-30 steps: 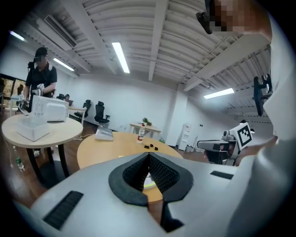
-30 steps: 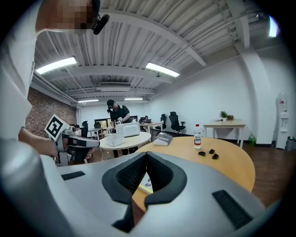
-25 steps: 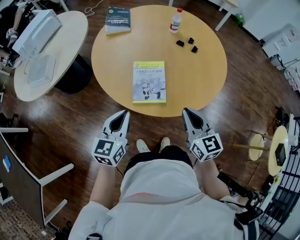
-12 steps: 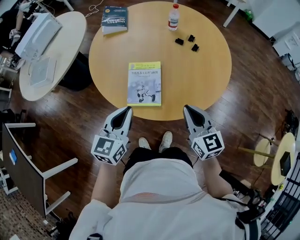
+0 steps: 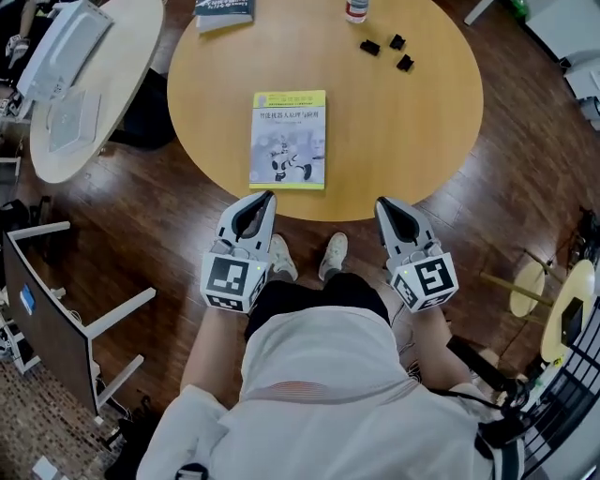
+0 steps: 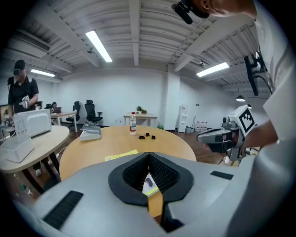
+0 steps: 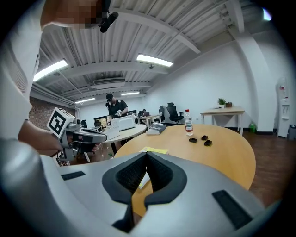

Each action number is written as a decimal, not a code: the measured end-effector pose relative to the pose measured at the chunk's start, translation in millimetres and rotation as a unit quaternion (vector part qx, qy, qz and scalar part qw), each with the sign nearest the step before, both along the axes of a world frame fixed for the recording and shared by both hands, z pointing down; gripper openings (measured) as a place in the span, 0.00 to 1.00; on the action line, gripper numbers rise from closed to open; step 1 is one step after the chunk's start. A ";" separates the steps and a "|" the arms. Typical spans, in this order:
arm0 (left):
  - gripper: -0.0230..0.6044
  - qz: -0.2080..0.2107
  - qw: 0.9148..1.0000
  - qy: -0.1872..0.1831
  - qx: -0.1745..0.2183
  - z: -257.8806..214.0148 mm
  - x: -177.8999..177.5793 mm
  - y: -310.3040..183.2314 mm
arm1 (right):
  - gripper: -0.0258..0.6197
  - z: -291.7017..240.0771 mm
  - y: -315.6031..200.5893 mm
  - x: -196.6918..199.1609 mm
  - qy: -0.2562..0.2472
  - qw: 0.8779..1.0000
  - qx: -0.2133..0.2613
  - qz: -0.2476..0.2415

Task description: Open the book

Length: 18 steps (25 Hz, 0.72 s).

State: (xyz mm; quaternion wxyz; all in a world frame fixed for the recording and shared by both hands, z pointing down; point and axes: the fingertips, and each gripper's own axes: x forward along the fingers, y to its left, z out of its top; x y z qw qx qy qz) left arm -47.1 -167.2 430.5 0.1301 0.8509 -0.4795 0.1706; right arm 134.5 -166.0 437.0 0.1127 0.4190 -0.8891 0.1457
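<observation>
The left gripper [image 5: 265, 198] has its jaws pressed together with nothing between them (its own view shows the pads meeting at the tip); the right gripper [image 5: 383, 202] is likewise clenched and empty; both are held at the near rim of the round wooden table [image 5: 422, 141], one on each side of the person's shoes [image 5: 306, 258], tips pointing toward the tabletop. Just beyond them the book [image 5: 289, 139] lies flat and closed, yellow-banded cover up, near the table's near edge, nearer the left gripper than the right and touched by neither. Farther across sit three small black pieces [image 5: 386, 49], a bottle [image 5: 356, 9] and a second book [image 5: 223, 11] at the far rim; a smaller round table [image 5: 112, 84] stands off to the left, carrying a white device [image 5: 52, 56].
</observation>
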 end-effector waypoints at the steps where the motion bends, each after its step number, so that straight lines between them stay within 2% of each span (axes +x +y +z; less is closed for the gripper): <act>1: 0.05 0.012 1.000 -0.009 0.002 5.7 3.5 -4.1 | 0.05 5.9 0.9 2.2 0.001 1.000 -0.007 0.007; 5: 0.05 0.052 0.998 -0.028 -0.004 29.6 17.1 -19.2 | 0.05 28.3 3.9 10.8 0.009 0.999 -0.031 0.030; 11: 0.06 0.097 0.991 -0.084 -0.041 78.0 37.6 -30.3 | 0.04 55.2 13.2 16.9 0.010 0.997 -0.060 0.051; 14: 0.06 0.122 0.983 -0.122 -0.064 110.4 52.7 -27.7 | 0.05 66.5 17.3 18.8 0.008 0.995 -0.073 0.063; 18: 0.13 0.163 0.969 -0.167 -0.078 144.7 75.0 -22.8 | 0.05 80.5 26.8 20.7 0.013 0.994 -0.091 0.063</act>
